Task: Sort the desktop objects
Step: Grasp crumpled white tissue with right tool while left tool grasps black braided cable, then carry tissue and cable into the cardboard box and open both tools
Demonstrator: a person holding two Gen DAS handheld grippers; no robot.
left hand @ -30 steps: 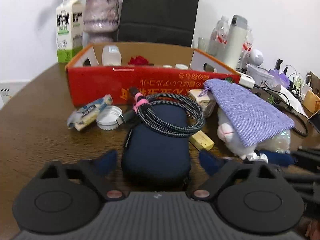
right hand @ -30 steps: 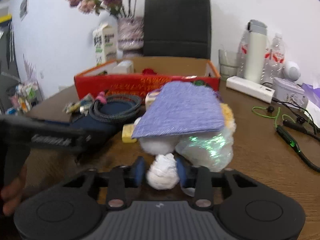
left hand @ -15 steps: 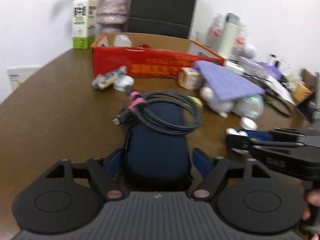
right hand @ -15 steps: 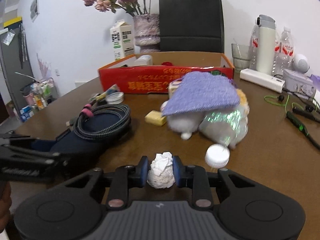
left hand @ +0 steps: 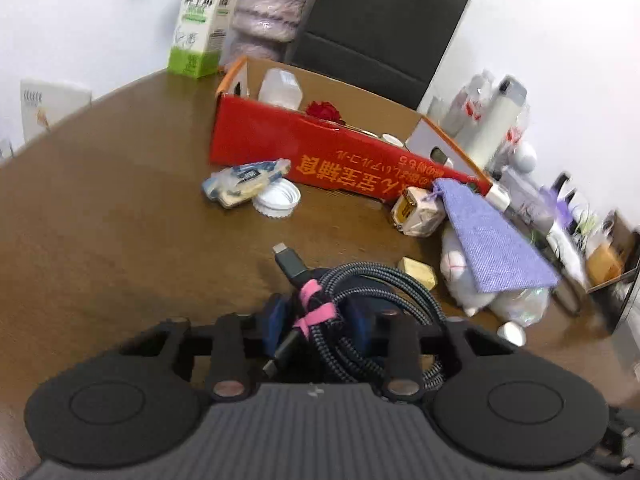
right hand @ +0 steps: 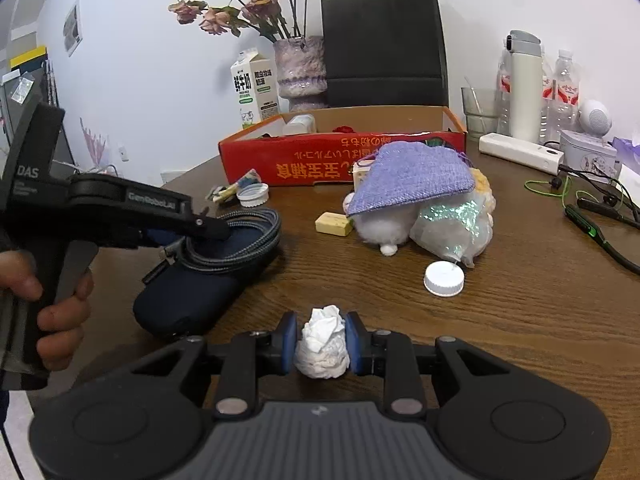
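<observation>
My left gripper (left hand: 318, 316) is closing its jaws around a coiled braided cable (left hand: 384, 292) bound with a pink tie, and the blue pads touch the bundle on both sides. The right wrist view shows the same left gripper (right hand: 208, 229), held by a hand, over the cable (right hand: 248, 220), which lies on a dark blue pouch (right hand: 188, 296). My right gripper (right hand: 322, 340) is shut on a crumpled white tissue ball (right hand: 322, 346) just above the brown table (right hand: 520, 312). An open red cardboard box (right hand: 304, 160) stands further back.
A purple knitted bag (right hand: 412, 176) lies over a white plush and a shiny plastic bag. A white cap (right hand: 444, 278), a yellow block (right hand: 334, 224), a snack wrapper (left hand: 244, 182) and a second cap (left hand: 278, 200) lie loose. Bottles, a power strip and cables crowd the right; carton and vase stand behind.
The left gripper moved from straddling the pouch up to the cable coil and narrowed its jaws onto it. The right gripper drew back from the plush pile with the tissue ball.
</observation>
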